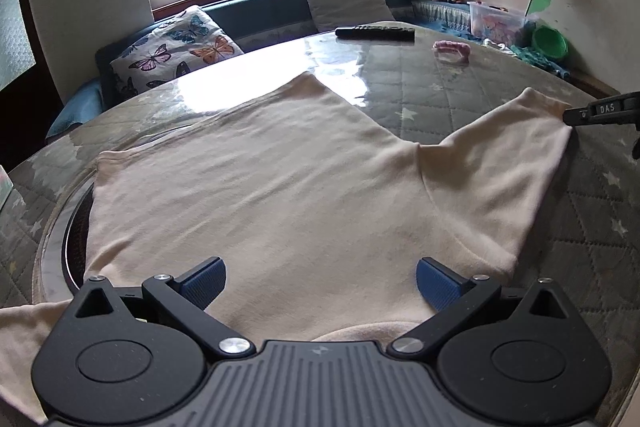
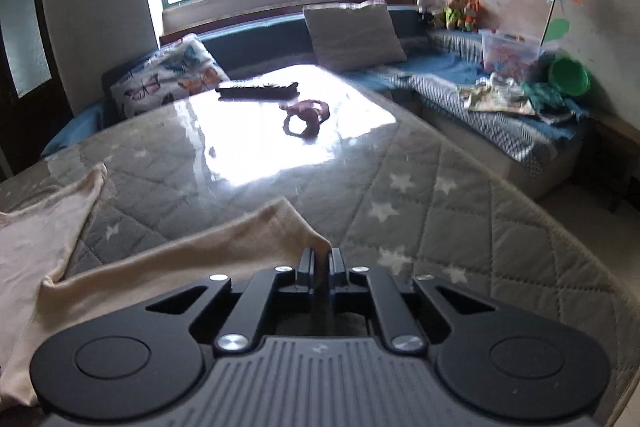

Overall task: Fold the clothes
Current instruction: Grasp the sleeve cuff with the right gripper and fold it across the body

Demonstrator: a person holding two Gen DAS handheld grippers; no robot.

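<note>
Two grippers work one garment, and we have them in quite different states. Our right gripper (image 2: 320, 257), at lower centre of the right wrist view, has its fingers pressed together on the cuff end of a sleeve (image 2: 224, 247), which runs from the pinch away to the lower left of that frame, toward the body of the cream shirt (image 1: 260, 195). Our left gripper (image 1: 320, 281) sits spread wide at the bottom of the left wrist view, its blue pads (image 1: 438, 285) holding nothing, with the shirt lying flat straight ahead on the quilted table (image 1: 460, 99). From there the pinched sleeve reaches to the right edge of the frame, where the right gripper's tip shows. We judge the fold turns on this: the sleeve's long axis points back across the body, so the right hand is the nearer one to carry it inward.
</note>
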